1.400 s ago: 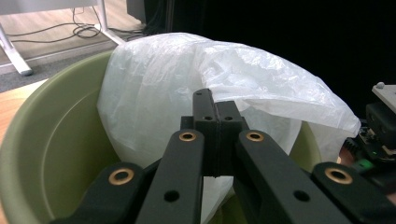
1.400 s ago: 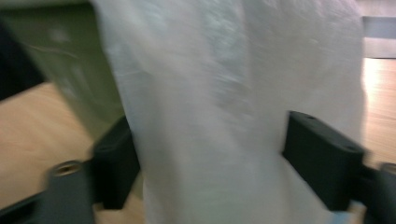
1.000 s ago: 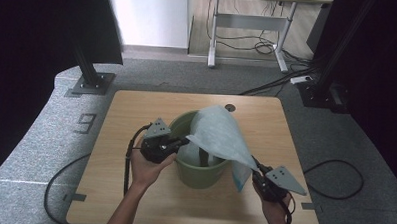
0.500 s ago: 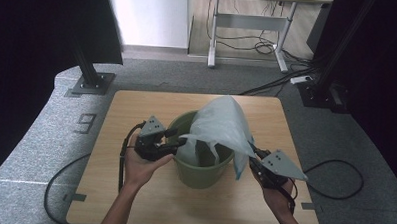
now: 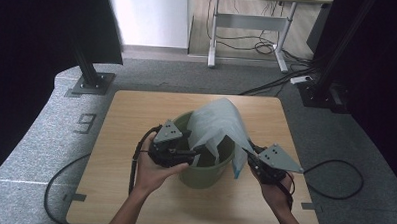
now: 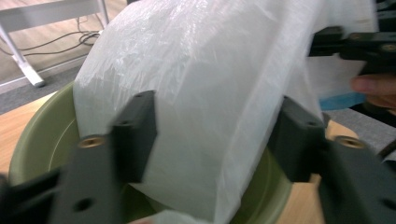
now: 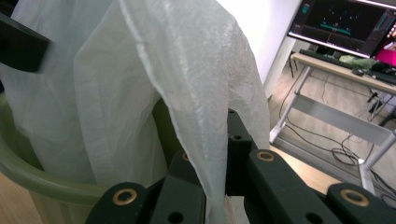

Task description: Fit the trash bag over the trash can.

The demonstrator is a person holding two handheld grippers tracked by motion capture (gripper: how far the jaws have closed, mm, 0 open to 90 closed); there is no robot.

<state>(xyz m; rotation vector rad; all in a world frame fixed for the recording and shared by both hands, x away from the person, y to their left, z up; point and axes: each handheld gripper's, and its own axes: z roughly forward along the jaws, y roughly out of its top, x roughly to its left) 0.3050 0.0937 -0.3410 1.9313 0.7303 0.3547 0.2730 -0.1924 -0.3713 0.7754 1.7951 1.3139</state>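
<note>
A green bucket point(image 5: 204, 177) stands mid-table with a white, see-through plastic bag point(image 5: 218, 122) draped up out of it. My right gripper point(image 5: 249, 153), at the bucket's right, is shut on the bag's edge and holds it up; the film point(image 7: 177, 60) runs down between its jaws point(image 7: 210, 177). My left gripper point(image 5: 197, 153) reaches over the bucket's left rim. Its jaws stand apart on either side of a broad fold of the bag point(image 6: 210, 93) and have just been closing. The bucket's inside point(image 6: 46, 135) shows behind that fold.
The wooden table point(image 5: 136, 115) has bare room around the bucket. A blue strip point(image 5: 238, 168) hangs below the bag by the right gripper. Black stand bases point(image 5: 90, 83) flank the table's far corners. A desk point(image 5: 249, 23) and floor cables lie beyond.
The bag's right side has been lifted higher with the right gripper. The left gripper let go of the bag, opened, and shifted slightly toward the bag's middle.
</note>
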